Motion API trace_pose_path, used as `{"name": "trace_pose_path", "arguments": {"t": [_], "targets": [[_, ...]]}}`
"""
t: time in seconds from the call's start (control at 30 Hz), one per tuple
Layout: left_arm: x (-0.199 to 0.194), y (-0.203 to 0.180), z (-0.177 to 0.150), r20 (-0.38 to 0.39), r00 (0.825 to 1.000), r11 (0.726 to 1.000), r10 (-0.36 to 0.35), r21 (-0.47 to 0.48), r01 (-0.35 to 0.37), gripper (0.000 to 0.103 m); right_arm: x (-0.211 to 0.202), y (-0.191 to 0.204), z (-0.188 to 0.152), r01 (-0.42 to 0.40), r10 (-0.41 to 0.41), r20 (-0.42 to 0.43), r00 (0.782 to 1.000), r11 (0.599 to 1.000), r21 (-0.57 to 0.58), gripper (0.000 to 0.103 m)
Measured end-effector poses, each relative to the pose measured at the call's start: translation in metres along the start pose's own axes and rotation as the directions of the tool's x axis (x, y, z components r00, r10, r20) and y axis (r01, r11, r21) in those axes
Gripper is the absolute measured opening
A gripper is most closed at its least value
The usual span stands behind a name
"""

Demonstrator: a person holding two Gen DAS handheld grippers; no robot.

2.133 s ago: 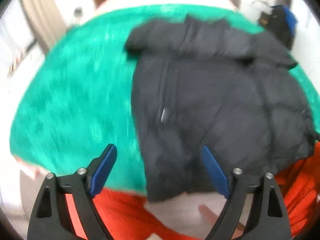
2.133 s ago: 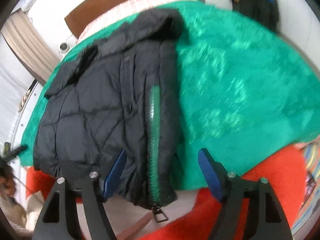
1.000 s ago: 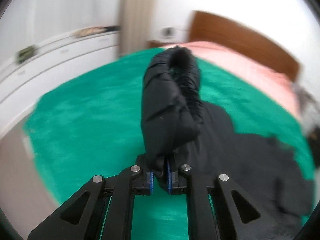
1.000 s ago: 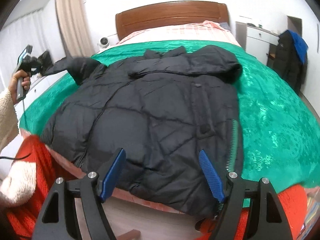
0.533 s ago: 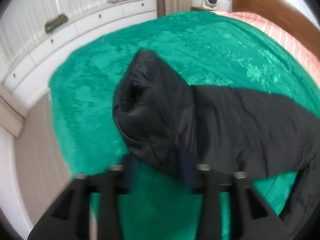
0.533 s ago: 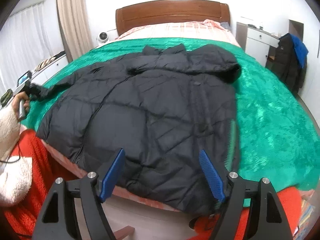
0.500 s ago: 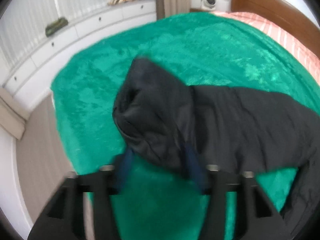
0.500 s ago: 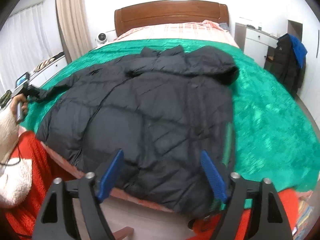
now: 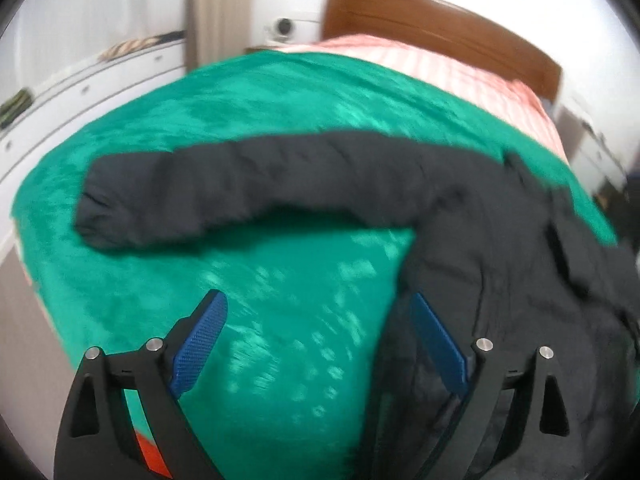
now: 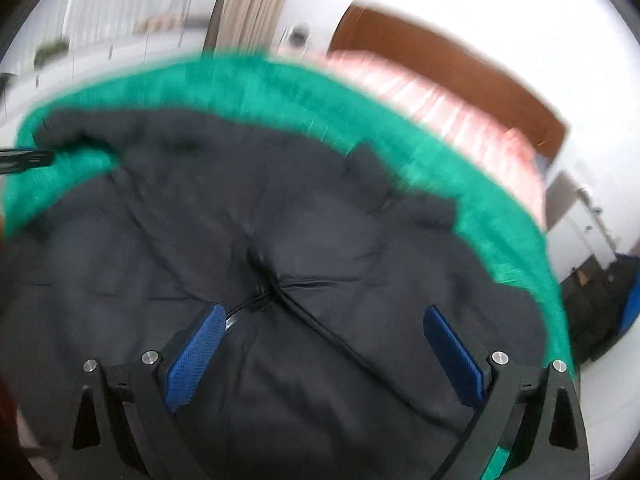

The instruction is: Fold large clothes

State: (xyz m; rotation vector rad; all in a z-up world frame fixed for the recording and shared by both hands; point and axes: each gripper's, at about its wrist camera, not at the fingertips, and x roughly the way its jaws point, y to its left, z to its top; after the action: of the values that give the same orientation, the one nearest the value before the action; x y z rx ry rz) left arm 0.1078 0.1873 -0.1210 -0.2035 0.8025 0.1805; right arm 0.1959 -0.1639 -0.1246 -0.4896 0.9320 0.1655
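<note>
A large black puffer jacket (image 10: pixel 280 240) lies spread on a green bedspread (image 9: pixel 224 120). In the left wrist view its sleeve (image 9: pixel 248 188) lies stretched out flat to the left, with the body (image 9: pixel 520 280) at the right. My left gripper (image 9: pixel 316 304) is open and empty above the green cover, its right finger at the jacket's side edge. My right gripper (image 10: pixel 324 316) is open and empty, close above the jacket's middle by the zip line (image 10: pixel 272 284). The right wrist view is motion-blurred.
A wooden headboard (image 9: pixel 440 28) and pink striped bedding (image 9: pixel 440 76) lie at the far end. White drawers (image 9: pixel 80 84) and a curtain (image 9: pixel 220 4) stand to the left. A dark garment (image 10: pixel 624 304) hangs at the far right.
My left gripper let go of the sleeve, which now lies flat and outstretched, and drew back open. My right gripper moved in from the bed's foot to just above the jacket.
</note>
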Motion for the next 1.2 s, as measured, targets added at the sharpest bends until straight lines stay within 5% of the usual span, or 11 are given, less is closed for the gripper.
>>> {"name": "trace_pose_path", "arguments": {"t": [0.1,0.17,0.2,0.3,0.5,0.63,0.77,0.93,1.0,1.1,1.2], "targets": [[0.019,-0.009,-0.022,-0.013,0.999,0.995,0.047,0.091,-0.046,0.094,0.054,0.006,0.007,0.062,-0.066,-0.113,0.991,0.998,-0.033,0.095],[0.019,-0.012,-0.021,-0.022,0.999,0.993,0.043,0.109,-0.04,0.094,0.06,-0.004,0.006,0.105,-0.101,-0.107,0.989,0.994,0.036,0.056],[0.018,-0.012,-0.02,-0.011,0.999,0.994,0.037,0.106,-0.035,0.094,0.05,-0.012,0.006,0.127,-0.12,-0.08,0.99,0.988,0.084,0.013],[0.026,-0.009,-0.019,-0.026,0.999,0.995,0.026,0.093,-0.023,0.095,-0.013,-0.064,0.001,0.161,-0.183,0.051,0.982,0.944,0.289,0.009],[0.025,-0.012,-0.02,-0.016,0.999,0.994,0.044,0.102,-0.042,0.095,-0.173,-0.23,-0.069,0.229,-0.419,0.134,0.898,0.706,0.67,0.009],[0.023,-0.014,-0.023,-0.007,0.998,0.993,0.059,0.105,-0.058,0.095,-0.222,-0.32,-0.166,0.334,-0.535,-0.036,0.844,0.472,0.816,0.009],[0.022,-0.015,-0.025,-0.001,0.998,0.992,0.069,0.105,-0.068,0.095,-0.2,-0.363,-0.307,0.464,-0.464,-0.326,0.824,0.223,0.857,0.009],[0.021,-0.015,-0.025,-0.006,0.997,0.991,0.075,0.107,-0.074,0.095,-0.127,-0.339,-0.429,0.464,-0.157,-0.445,0.882,0.115,0.879,0.014],[0.017,-0.013,-0.023,-0.021,0.998,0.993,0.063,0.103,-0.061,0.095,-0.124,-0.323,-0.438,0.44,-0.176,-0.419,0.891,0.102,0.892,0.026],[0.011,-0.009,-0.023,-0.058,0.998,0.994,0.035,0.109,-0.029,0.095,-0.148,-0.297,-0.42,0.423,-0.261,-0.38,0.887,0.133,0.896,0.087],[0.006,-0.004,-0.028,-0.092,0.996,0.993,-0.012,0.118,0.023,0.096,-0.182,-0.243,-0.38,0.356,-0.341,-0.275,0.899,0.202,0.912,0.091]]}}
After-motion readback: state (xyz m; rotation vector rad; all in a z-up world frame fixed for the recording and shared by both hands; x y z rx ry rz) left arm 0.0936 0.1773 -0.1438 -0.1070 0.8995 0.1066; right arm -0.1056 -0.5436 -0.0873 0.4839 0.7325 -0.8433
